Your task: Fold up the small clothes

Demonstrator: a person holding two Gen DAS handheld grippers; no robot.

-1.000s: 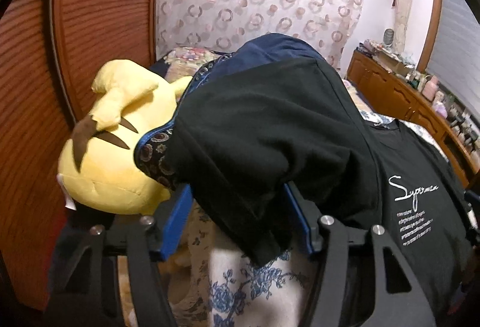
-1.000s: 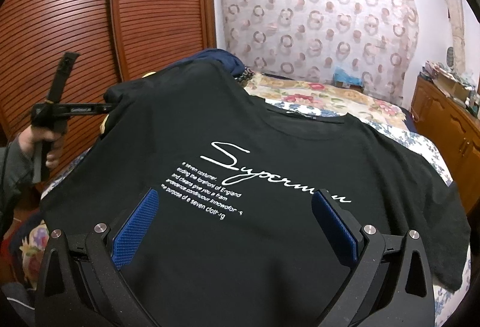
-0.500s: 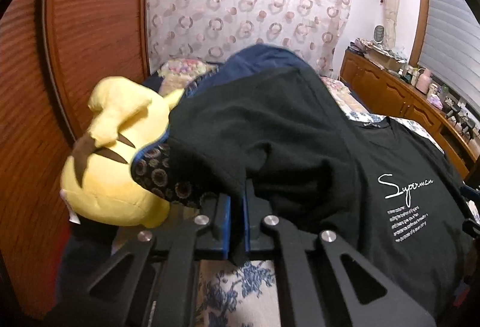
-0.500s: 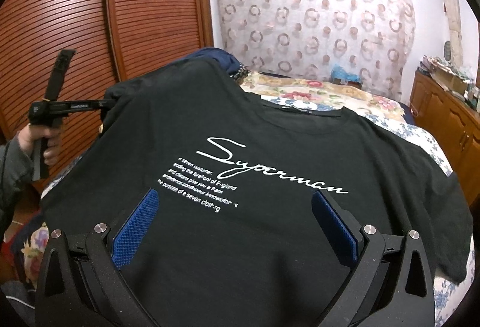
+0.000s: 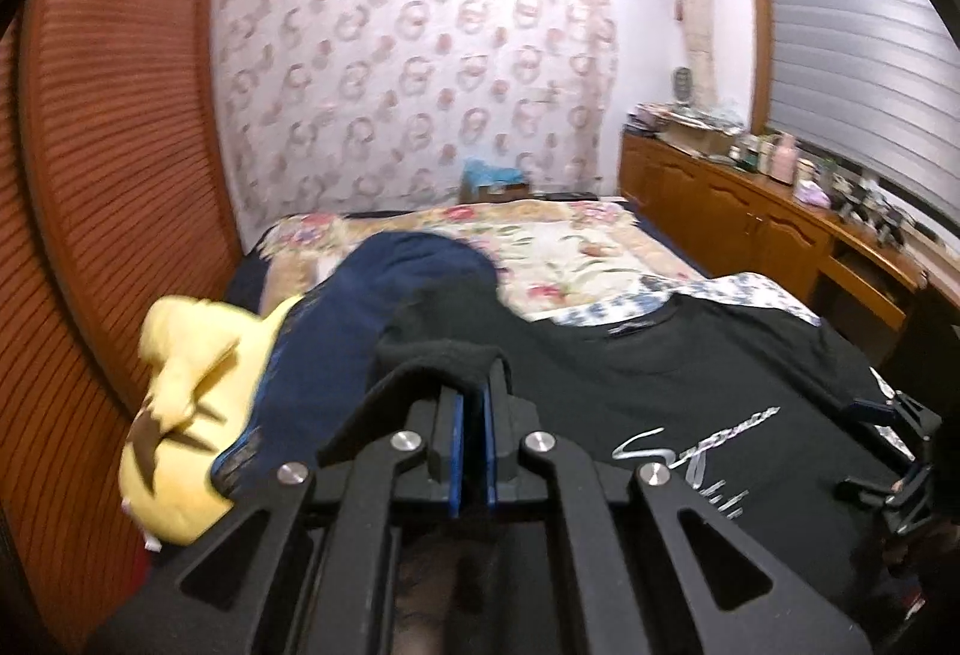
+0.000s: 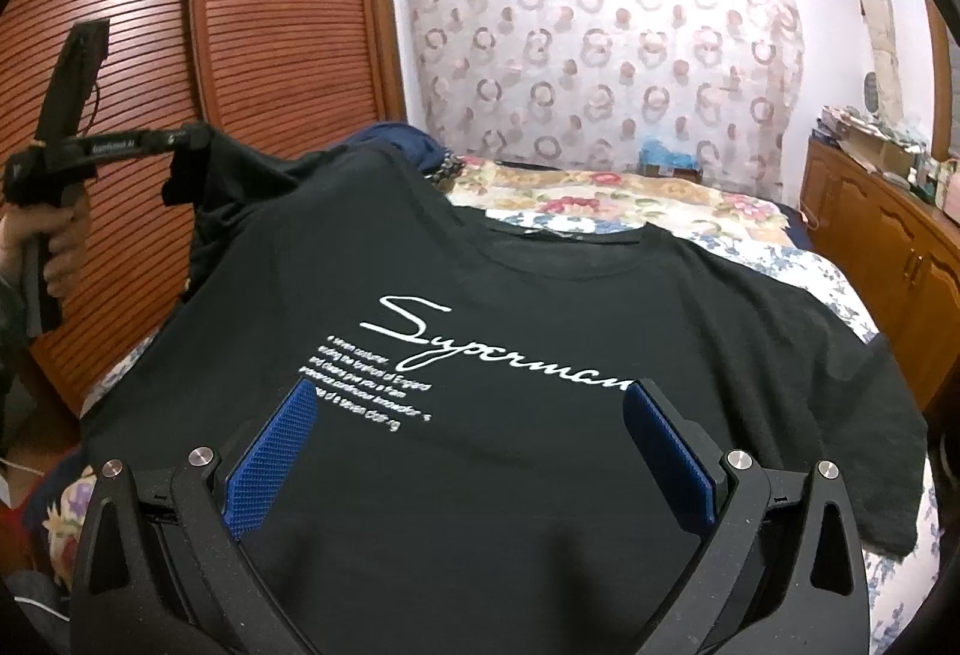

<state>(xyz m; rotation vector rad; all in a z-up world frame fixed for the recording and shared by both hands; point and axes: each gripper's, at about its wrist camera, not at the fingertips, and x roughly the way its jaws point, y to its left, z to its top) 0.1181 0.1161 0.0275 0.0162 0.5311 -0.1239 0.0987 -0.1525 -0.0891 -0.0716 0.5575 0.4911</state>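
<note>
Left gripper is closed on the sleeve of the black T-shirt and holds it lifted.

The T-shirt lies spread on the flowered bed cover, print side up; in the right wrist view the raised sleeve is at 10 o'clock. The right gripper hovers over the shirt's lower part with its jaws wide apart, holding nothing. A yellow plush toy lies at 9 o'clock of the left gripper, beside a navy garment.

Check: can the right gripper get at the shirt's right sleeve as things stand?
Probably yes. The right gripper is open and holds nothing, hovering over the black shirt; the right sleeve lies flat on the bed, uncovered.
</note>
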